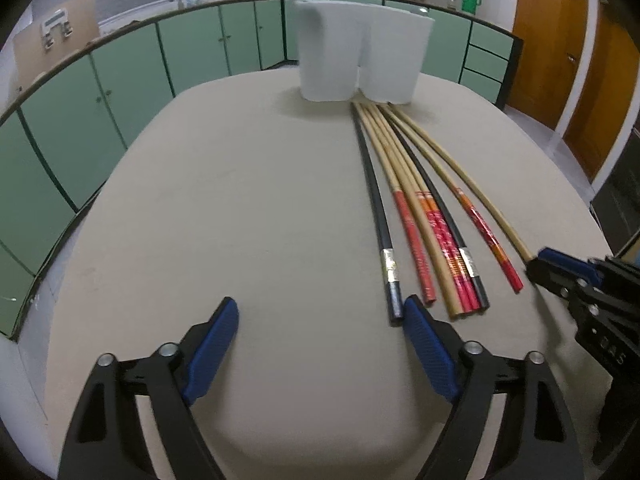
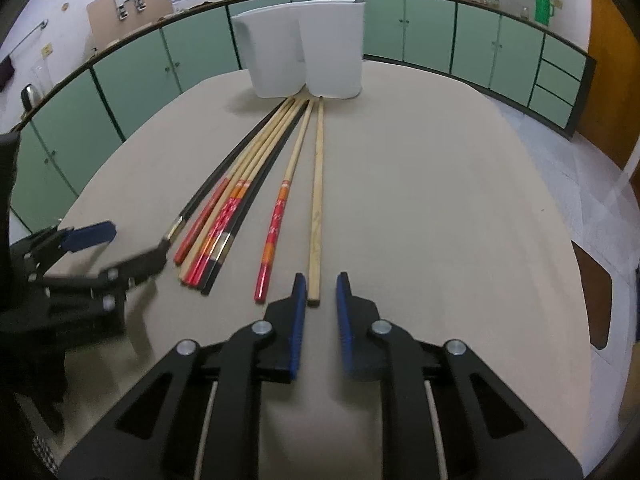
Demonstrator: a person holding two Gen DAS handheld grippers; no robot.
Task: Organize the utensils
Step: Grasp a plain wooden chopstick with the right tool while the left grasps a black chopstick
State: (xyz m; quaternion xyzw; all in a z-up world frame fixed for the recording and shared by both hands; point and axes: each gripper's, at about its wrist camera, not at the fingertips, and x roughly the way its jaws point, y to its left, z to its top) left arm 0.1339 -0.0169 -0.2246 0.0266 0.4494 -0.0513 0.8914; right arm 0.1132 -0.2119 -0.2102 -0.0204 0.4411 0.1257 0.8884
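The left gripper [image 1: 320, 328] is being held spread, empty, lower centre. The right gripper [image 2: 318, 294], nearly closed, is bracketing the plain chopstick [image 2: 317, 208]; contact cannot be told.

Little can be read here. In the left wrist view, the black body of the right gripper [image 1: 536, 268] carries pale raised characters near the right edge, seemingly digits or letters ending in "5", but they are turned sideways and too blurred to read with confidence. The red-handled chopsticks [image 1: 444, 240] on the desk [image 1: 240, 200] bear pale printed markings along their red and orange ends, possibly characters or a pattern; they are too small to make out in either view. The two white holders [image 2: 300, 48] show plain faces with no label that can be read.
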